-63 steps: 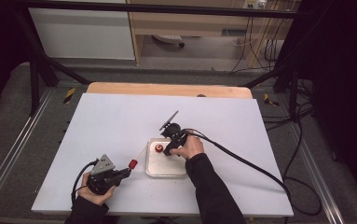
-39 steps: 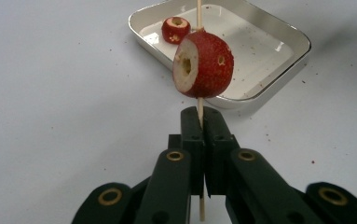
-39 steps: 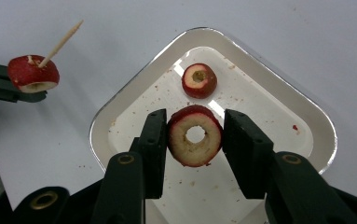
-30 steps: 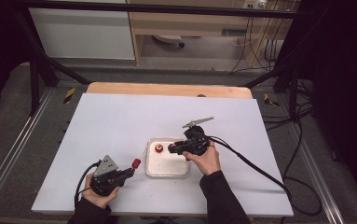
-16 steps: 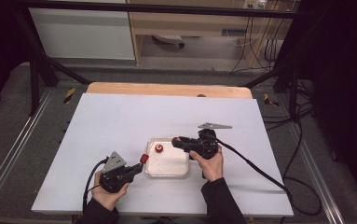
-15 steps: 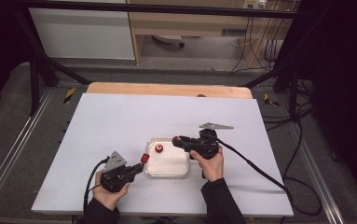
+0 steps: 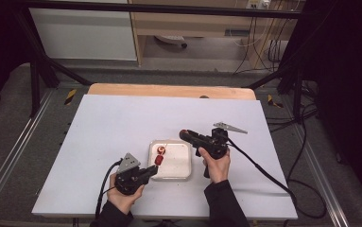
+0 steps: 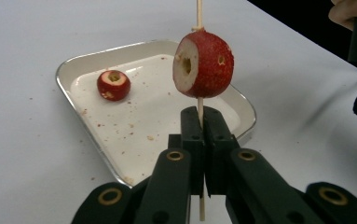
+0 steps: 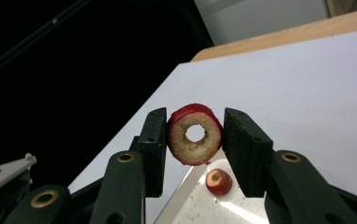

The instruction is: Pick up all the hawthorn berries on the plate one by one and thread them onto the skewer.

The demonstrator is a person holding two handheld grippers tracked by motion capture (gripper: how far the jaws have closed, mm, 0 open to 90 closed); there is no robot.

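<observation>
On the white bench [image 7: 103,127], the left claw [image 8: 199,121] pinches a stick [image 8: 198,11] with one fruit [image 8: 204,63]; the right claw [image 9: 194,135] squeezes a fruit ring [image 9: 195,134], whose hole I think must next meet the stick tip.

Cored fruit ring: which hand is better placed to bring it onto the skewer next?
Right, probably. The right gripper already clamps the cored fruit ring, hole unobstructed, above the tray. The left gripper is shut on the skewer, which carries one fruit.
</observation>
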